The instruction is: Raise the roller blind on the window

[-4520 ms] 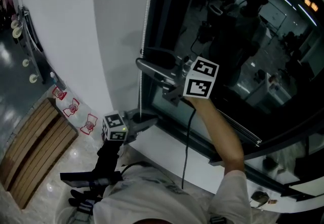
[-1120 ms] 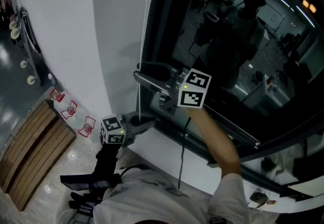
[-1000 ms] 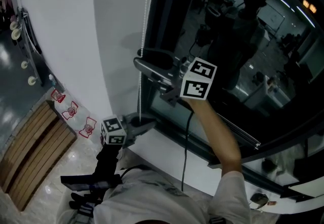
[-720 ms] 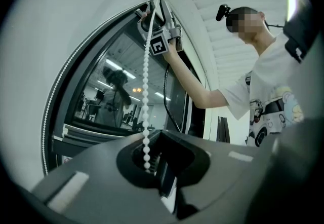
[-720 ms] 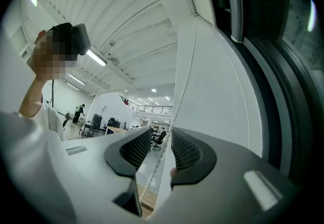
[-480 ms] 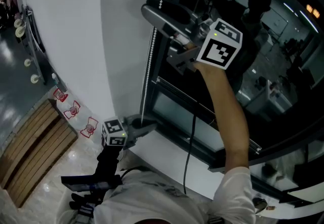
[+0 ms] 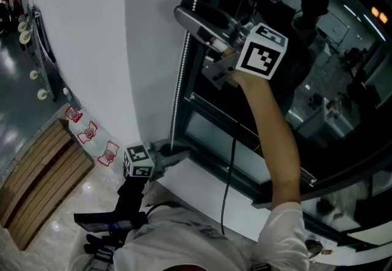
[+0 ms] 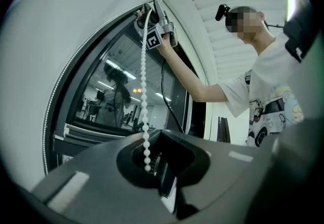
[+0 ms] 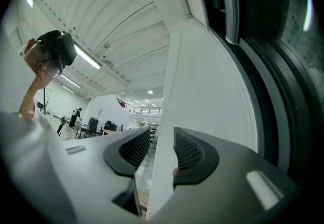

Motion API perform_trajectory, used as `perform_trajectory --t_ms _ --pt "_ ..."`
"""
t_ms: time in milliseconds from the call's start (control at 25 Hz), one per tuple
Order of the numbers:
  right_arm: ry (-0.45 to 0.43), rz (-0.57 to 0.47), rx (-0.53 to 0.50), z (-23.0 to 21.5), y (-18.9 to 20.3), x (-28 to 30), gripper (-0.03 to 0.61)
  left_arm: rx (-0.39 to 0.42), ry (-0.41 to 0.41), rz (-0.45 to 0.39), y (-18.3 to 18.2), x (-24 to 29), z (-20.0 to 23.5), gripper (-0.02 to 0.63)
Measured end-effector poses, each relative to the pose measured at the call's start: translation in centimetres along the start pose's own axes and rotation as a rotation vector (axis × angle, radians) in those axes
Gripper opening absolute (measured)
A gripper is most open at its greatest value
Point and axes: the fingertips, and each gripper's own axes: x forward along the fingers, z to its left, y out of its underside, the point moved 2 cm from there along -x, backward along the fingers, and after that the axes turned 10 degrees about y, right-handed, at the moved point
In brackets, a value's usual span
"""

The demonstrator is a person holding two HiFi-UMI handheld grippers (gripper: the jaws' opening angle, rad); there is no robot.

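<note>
Higher than a second ago, my right gripper (image 9: 157,149) is by the chain (image 8: 144,99), jaws just widening on nothing; left gripper (image 8: 152,159) clamps the chain by the sill (image 7: 202,181).

Right claw (image 7: 187,19) raised, opening empty; left claw (image 7: 178,154) clamped.
</note>
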Motion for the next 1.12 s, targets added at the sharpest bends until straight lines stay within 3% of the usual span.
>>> perform_trajectory --t_ms 840,1040,1120 --pt "-0.014 -0.066 -0.01 0.1 -4.4 0.1 0.115 -0.009 0.005 0.009 -0.1 0.3 -0.1 -0.002" --pt "0.005 -0.086 -0.004 0.2 -5.0 0.1 0.018 -0.009 0.007 0.011 0.1 0.3 -0.1 -0.002" --pt "0.01 -0.095 0.018 0.1 -5.0 -0.2 0.017 -0.013 0.005 0.011 0.1 0.3 -0.1 -0.002"
